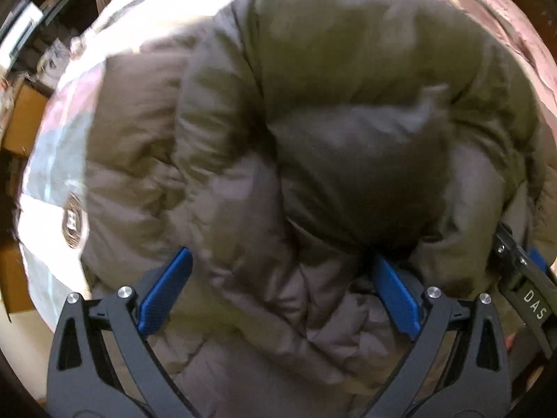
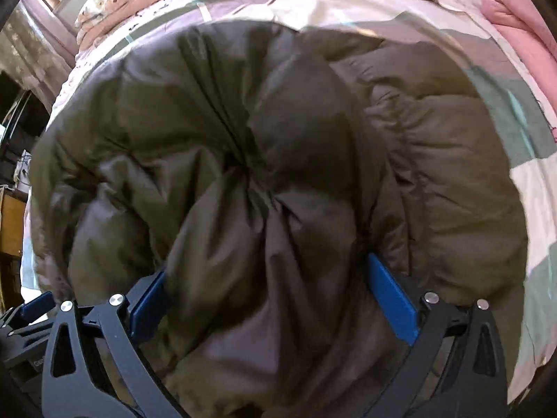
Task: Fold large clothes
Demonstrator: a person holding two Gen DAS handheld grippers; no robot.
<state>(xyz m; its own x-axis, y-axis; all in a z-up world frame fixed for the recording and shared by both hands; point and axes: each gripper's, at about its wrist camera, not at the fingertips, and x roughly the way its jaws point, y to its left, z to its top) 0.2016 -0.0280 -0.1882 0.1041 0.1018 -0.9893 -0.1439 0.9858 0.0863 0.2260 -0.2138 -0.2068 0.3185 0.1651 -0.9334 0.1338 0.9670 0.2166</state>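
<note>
Puffer jacket (image 1: 313, 111), olive-brown and quilted, lying bundled on a patchwork bedspread (image 1: 52, 160) with both grippers pressed into its near edge. Left gripper (image 1: 278, 289): jaws spread wide, blue pads (image 1: 167, 289) to either side of a thick roll of padding, not clenched on it; the left pad appears to stand free of the cloth, while the right pad is sunk in a crease. Right gripper (image 2: 271, 299): likewise spread, with a bulging fold filling the gap between its pads (image 2: 391, 303); whether the pads are pressing on the fabric cannot be told. The right tool's body shows at the edge of the left wrist view, so the two grippers work close beside each other.

Risks, as judged: the slick, air-filled shell is likely to spring back and undo any fold once let go; a bite on so fat a roll may catch only the outer layer and slip; the closely placed tools could collide; dragging the bundle could ruck the bedspread. A pink quilt (image 2: 515, 21) lies well apart at the far corner, clear of the work.
</note>
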